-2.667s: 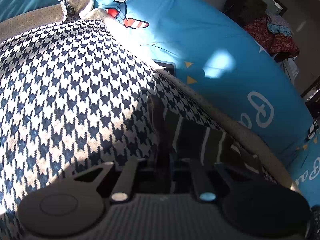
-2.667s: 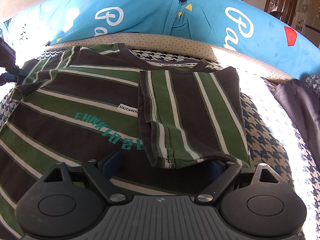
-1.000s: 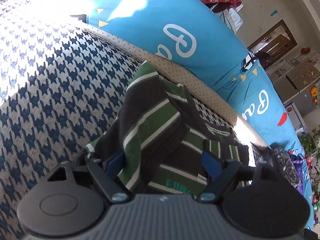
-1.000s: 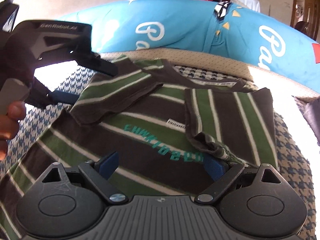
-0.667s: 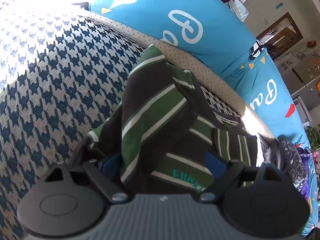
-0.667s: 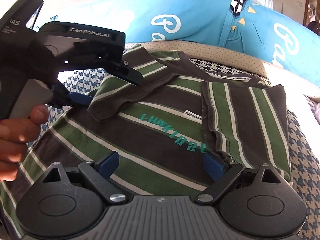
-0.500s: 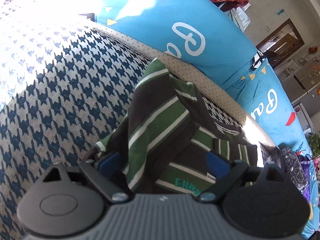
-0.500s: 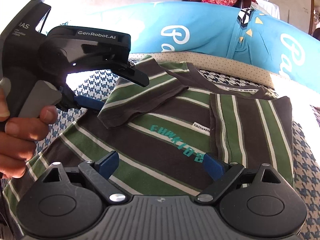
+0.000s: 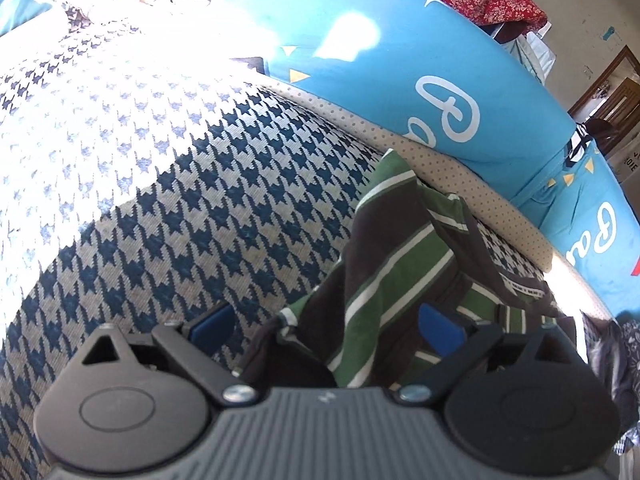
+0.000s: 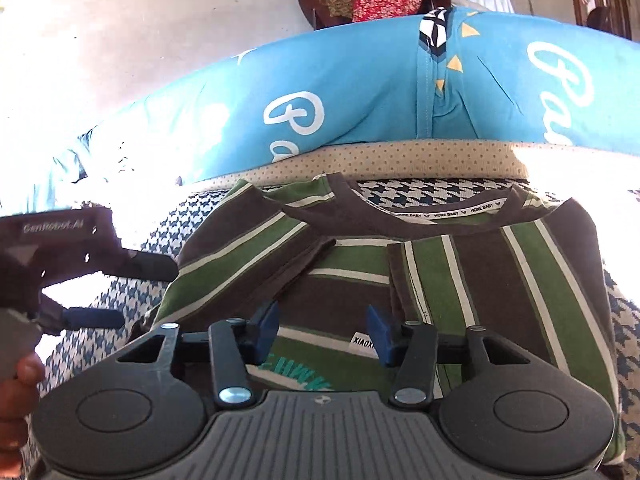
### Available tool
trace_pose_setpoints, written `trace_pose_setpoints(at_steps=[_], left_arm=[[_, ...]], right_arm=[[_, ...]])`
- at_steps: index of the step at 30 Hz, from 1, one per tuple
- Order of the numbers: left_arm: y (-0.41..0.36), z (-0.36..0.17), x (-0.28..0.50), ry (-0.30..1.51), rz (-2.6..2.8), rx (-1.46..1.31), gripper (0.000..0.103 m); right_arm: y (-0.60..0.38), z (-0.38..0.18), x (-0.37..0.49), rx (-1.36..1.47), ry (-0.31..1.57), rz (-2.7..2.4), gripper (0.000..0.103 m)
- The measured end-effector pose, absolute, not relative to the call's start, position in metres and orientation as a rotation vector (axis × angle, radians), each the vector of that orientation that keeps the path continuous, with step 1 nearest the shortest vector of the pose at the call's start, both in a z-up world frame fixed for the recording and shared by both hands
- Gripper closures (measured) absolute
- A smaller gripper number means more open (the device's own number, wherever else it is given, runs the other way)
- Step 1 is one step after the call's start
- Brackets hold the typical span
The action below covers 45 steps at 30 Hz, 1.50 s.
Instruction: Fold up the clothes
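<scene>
The left hand-held gripper (image 9: 326,326) has its blue pads spread wide and still opening; the folded sleeve (image 9: 384,276) of the striped T-shirt (image 10: 460,280) lies loose between them, neither pad pressing on it. The right hand-held gripper (image 10: 322,330) is closing, its pads about half apart over the shirt's chest, just above the teal lettering (image 10: 296,376), with only flat fabric below them and nothing pinched. The shirt lies spread on the houndstooth bed cover (image 9: 192,208), straight ahead of the right hand-held gripper, neckline away from it. Both sleeves are turned in over the body; the one to its right lies flat. Seen from the right wrist, the left hand-held gripper sits at the far left, beside the shirt's edge, held by a hand (image 10: 16,392). A blue bolster (image 10: 360,100) runs behind
</scene>
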State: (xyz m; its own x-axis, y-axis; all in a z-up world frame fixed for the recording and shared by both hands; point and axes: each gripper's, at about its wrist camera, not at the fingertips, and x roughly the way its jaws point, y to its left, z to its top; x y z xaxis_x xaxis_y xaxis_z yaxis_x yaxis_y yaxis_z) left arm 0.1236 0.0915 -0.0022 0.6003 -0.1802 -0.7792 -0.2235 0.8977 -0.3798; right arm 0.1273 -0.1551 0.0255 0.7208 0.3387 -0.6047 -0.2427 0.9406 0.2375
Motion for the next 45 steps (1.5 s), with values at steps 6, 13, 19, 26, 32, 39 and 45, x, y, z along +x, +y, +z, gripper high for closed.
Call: trace_pose_setpoints(at_steps=[6,13,19,26,32,39,45], left_arm=[[0.094,-0.008,0.123,0.953,0.128,-0.402,0.003],[0.098,-0.015,0.124,0.983,0.182,-0.372,0.0],[0.095,-0.018,0.122,0.991,0.201,-0.346,0.0],[0.094,-0.018,0.122,0.989,0.213,-0.348,0.0],[0.094,-0.018,0.123,0.991,0.233,-0.342,0.0],[0.092,-0.017,0.125,1.002,0.238,-0.322,0.0],[0.091,-0.015,0.124,1.01,0.247,-0.322,0.0]], right_arm=[[-0.154,0.013,0.149,0.218,0.69,0.336,0.06],[-0.149,0.005,0.162,0.259,0.667,0.352,0.06],[-0.141,0.001,0.171,0.241,0.636,0.358,0.06],[-0.132,-0.002,0.175,0.197,0.618,0.372,0.092],[-0.132,0.004,0.171,0.189,0.595,0.324,0.099],[-0.132,0.022,0.157,0.067,0.552,0.149,0.099],[-0.143,0.016,0.157,0.055,0.608,0.064,0.097]])
